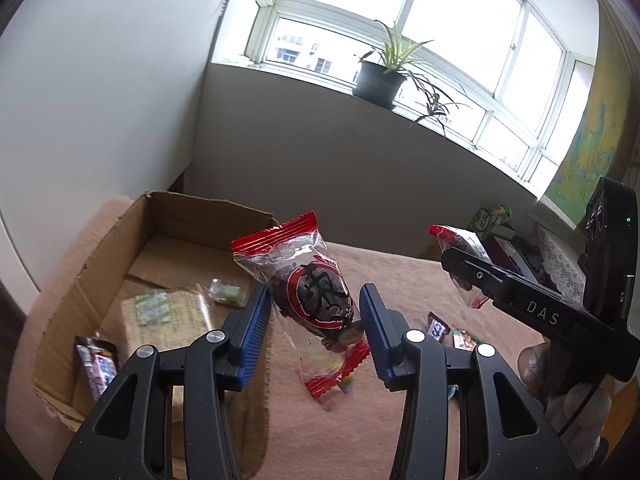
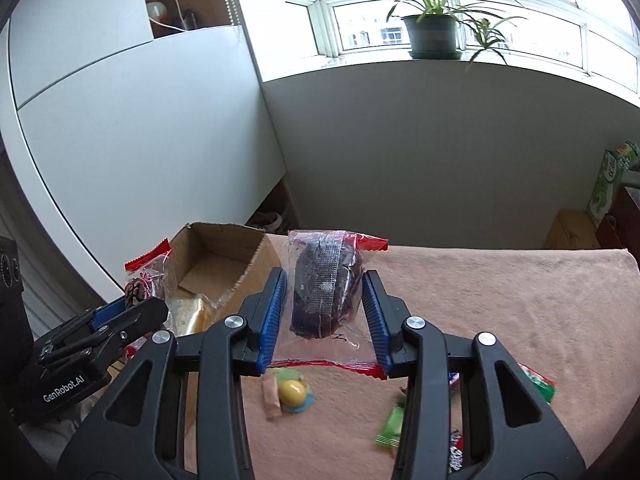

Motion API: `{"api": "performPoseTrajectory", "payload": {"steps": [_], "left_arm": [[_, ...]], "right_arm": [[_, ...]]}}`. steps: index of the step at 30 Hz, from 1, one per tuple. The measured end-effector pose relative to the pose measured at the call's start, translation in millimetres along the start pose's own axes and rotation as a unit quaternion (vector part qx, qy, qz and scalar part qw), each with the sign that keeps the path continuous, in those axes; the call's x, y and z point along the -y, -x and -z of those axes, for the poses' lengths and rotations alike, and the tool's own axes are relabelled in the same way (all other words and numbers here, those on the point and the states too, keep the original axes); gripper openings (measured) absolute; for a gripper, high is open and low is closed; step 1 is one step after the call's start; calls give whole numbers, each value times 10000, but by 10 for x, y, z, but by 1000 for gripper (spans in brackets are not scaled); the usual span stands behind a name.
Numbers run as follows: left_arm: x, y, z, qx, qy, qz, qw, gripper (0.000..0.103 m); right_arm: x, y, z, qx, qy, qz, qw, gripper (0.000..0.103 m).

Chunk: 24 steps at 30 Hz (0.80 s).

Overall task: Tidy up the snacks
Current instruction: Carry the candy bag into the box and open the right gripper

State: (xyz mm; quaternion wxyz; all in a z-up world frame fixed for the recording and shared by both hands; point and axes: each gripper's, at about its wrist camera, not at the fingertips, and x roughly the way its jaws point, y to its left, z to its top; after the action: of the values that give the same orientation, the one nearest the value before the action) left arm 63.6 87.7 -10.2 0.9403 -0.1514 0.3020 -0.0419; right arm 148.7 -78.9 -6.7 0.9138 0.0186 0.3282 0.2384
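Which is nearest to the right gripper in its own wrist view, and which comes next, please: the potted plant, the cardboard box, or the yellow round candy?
From the right gripper:
1. Yellow round candy, just below the fingers on the cloth.
2. Cardboard box, ahead-left.
3. Potted plant, on the windowsill, far back.

Right gripper (image 2: 324, 316): clamps clear red-edged snack packet (image 2: 325, 292) above pink cloth (image 2: 500, 312). Left gripper (image 2: 132, 312) with similar packet (image 2: 145, 280) beside cardboard box (image 2: 224, 256).

Two red-ended date packets (image 1: 310, 292) (image 2: 326, 290) (clear wrap) aloft.
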Motion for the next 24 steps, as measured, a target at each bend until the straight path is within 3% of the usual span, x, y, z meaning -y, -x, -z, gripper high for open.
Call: {"api": "performPoseTrajectory", "payload": {"steps": [7, 14, 19, 24], "left_arm": [[-526, 88, -138, 167, 326, -406, 9985, 45], [-752, 69, -171, 157, 474, -606, 9969, 45], [-843, 51, -127, 58, 555, -726, 9958, 49], [-913, 104, -114, 118, 675, -787, 9945, 62]], "right_arm": [[-496, -414, -99, -184, 213, -301, 9992, 41], [-762, -716, -56, -387, 339, -406, 9978, 41], [-783, -721, -64, -269, 271, -416, 9984, 75], [-754, -663, -58, -215, 258, -390, 9987, 76]]}}
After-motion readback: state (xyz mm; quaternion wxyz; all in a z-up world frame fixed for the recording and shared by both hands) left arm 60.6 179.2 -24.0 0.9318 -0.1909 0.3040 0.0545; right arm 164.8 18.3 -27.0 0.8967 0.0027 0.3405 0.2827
